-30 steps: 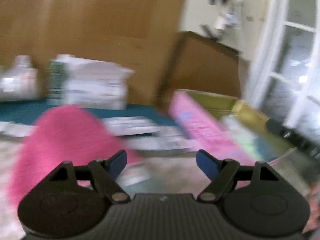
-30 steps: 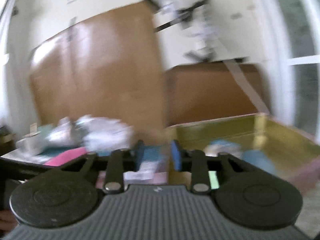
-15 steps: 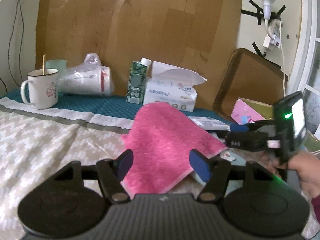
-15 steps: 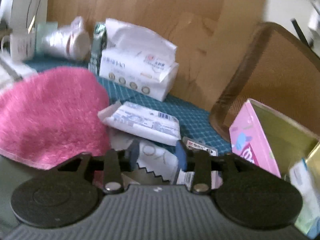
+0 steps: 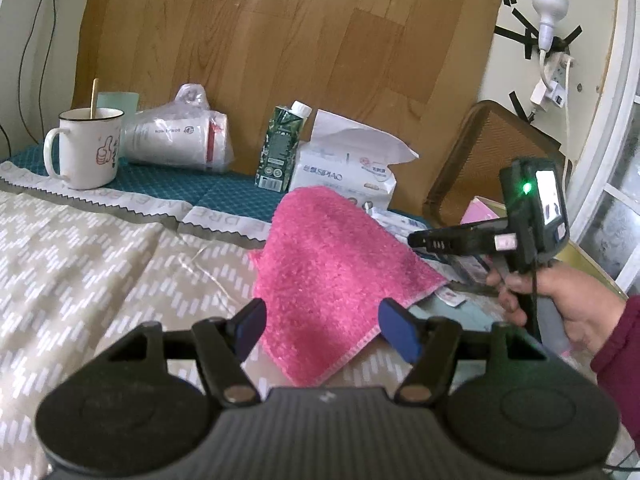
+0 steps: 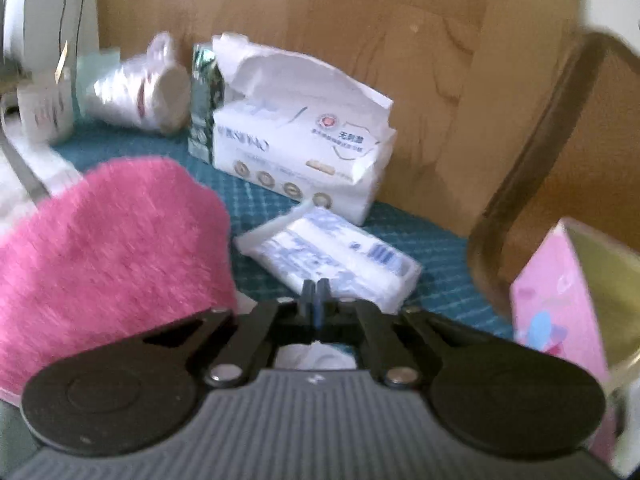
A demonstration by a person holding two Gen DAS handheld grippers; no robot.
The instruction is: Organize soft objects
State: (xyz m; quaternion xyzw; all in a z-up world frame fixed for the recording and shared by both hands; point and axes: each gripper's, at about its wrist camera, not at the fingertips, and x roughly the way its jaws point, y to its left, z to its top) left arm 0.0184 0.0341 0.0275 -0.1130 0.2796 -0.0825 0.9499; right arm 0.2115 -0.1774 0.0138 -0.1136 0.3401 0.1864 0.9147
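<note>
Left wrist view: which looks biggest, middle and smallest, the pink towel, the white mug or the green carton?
1. pink towel, biggest, though nearest the camera.
2. white mug.
3. green carton, close to the mug, so that order is unsure.

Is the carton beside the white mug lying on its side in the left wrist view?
No: the green carton stands upright with its white cap on top, and a bagged stack of cups separates it from the white mug.

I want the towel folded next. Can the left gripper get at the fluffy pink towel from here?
Probably yes: the left gripper is open, the fluffy pink towel lies just ahead, and nothing sits between.
</note>
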